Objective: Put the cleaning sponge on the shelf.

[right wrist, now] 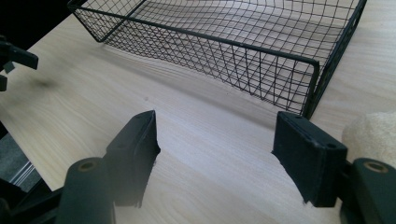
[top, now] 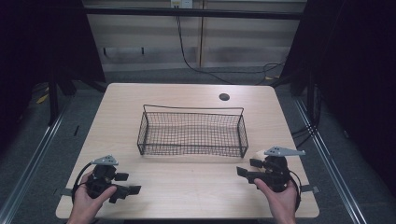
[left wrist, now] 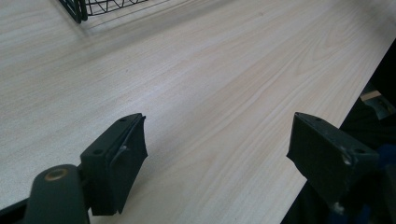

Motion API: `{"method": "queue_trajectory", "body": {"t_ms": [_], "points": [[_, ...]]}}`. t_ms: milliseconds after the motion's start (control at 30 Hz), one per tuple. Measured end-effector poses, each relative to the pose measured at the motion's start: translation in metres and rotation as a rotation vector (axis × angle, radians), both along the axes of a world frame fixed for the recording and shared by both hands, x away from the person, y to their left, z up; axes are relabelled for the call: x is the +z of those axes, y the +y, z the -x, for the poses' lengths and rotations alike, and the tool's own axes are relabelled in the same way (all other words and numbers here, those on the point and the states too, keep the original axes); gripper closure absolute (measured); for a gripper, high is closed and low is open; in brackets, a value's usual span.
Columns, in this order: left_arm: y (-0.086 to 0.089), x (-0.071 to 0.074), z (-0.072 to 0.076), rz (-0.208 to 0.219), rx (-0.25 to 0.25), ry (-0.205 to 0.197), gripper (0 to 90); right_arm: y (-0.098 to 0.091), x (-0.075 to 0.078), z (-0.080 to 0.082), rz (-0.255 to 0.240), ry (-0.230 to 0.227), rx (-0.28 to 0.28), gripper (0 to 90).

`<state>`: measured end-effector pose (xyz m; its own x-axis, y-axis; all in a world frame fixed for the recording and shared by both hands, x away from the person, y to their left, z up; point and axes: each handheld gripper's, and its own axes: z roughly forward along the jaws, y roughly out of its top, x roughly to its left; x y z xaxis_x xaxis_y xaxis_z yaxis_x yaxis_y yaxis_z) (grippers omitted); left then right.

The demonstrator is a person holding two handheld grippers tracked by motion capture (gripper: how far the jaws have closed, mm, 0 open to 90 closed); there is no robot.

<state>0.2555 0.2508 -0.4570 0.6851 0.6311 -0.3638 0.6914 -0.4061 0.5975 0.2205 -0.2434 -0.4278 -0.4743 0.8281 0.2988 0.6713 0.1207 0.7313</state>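
A black wire basket (top: 192, 150) stands empty in the middle of the light wooden table (top: 187, 184). My left gripper (top: 128, 183) rests at the table's near left, held by a hand, its jaws wide apart over bare wood (left wrist: 217, 126). My right gripper (top: 248, 167) sits at the near right, open too, pointing toward the basket's near right corner (right wrist: 314, 65). In the right gripper view (right wrist: 215, 126) nothing lies between the jaws. A pale, rough, roundish object (right wrist: 371, 135) lies just right of the right gripper's jaw, close to the basket corner (top: 258, 154).
A round dark cable hole (top: 224, 97) sits in the table's far side. The basket's corner (left wrist: 77, 9) shows at the top left of the left gripper view. The left gripper's jaw (right wrist: 14, 56) appears far off. The table's front edge is close to both hands.
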Motion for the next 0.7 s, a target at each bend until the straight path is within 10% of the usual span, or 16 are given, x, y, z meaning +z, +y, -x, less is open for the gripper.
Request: {"method": "queue_trajectory", "body": {"t_ms": [700], "points": [[0.001,0.0,-0.001,-0.011,0.001,0.003,18.9,-0.026,0.02,-0.01,-0.004,0.083,0.004,29.0]]}}
